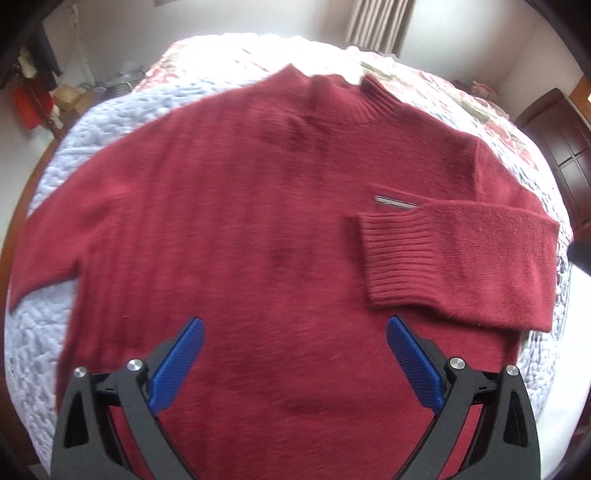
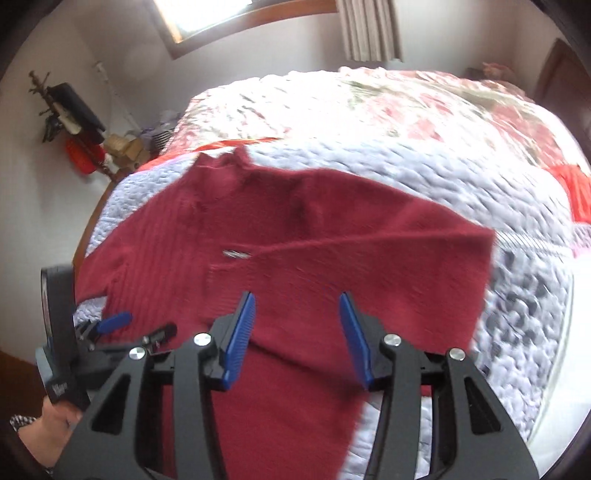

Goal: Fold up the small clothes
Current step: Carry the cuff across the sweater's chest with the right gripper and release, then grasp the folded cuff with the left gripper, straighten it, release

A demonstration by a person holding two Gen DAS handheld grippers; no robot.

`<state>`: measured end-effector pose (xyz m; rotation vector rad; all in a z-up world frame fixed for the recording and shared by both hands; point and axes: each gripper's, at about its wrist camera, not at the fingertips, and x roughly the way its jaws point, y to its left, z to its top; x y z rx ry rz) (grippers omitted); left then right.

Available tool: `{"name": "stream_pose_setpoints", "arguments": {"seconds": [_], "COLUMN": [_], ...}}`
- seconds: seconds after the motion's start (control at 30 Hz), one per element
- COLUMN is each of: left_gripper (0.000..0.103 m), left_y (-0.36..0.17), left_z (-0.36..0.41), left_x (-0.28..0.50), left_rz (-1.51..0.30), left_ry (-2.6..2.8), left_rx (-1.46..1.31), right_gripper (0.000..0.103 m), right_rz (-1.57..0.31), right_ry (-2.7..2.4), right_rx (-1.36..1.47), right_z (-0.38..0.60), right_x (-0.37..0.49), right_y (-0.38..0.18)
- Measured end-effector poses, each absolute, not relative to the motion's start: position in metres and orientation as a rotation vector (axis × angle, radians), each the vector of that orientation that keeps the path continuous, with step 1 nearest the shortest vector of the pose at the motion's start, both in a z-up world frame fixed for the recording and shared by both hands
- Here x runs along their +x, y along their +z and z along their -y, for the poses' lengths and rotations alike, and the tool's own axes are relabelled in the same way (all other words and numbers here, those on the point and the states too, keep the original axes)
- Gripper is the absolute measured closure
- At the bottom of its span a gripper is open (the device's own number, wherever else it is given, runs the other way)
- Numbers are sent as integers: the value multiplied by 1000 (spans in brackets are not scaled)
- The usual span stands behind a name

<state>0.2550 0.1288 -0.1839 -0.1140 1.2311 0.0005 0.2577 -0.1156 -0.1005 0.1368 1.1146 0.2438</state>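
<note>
A dark red knitted sweater (image 1: 258, 221) lies flat on the bed, collar at the far side. Its right sleeve (image 1: 454, 258) is folded across the chest, the ribbed cuff just below a small silver label (image 1: 395, 202). The left sleeve (image 1: 40, 236) stretches out sideways. My left gripper (image 1: 295, 332) hovers open over the sweater's lower body, with nothing between its blue pads. In the right wrist view the same sweater (image 2: 295, 236) fills the middle, and my right gripper (image 2: 298, 306) hangs open above the folded sleeve (image 2: 369, 266). The left gripper (image 2: 122, 325) shows at the lower left, held by a hand.
The bed is covered by a pale quilted spread (image 1: 110, 122) with a red floral quilt (image 2: 443, 110) farther back. A coat stand with bags (image 2: 74, 122) and boxes stands left of the bed. A dark wooden cabinet (image 1: 561, 147) is on the right, a curtain (image 2: 369, 29) behind.
</note>
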Motion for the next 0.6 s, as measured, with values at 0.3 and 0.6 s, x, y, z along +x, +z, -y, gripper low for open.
{"name": "stream_pose_setpoints", "arguments": {"seconds": [0.3, 0.6], "left_gripper": [25, 86], "left_y": [-220, -195], "left_z": [-72, -62], "left_x": [298, 297], "left_rz": [-1328, -1221], "left_ry": [-31, -108], "left_rx": [-174, -256], "right_gripper": [56, 58], "right_rz": [-1175, -1173], "right_ry": [125, 103], "right_rx": [220, 282], "right_z": [187, 209], "right_x": [226, 216], "right_y": [-147, -160]}}
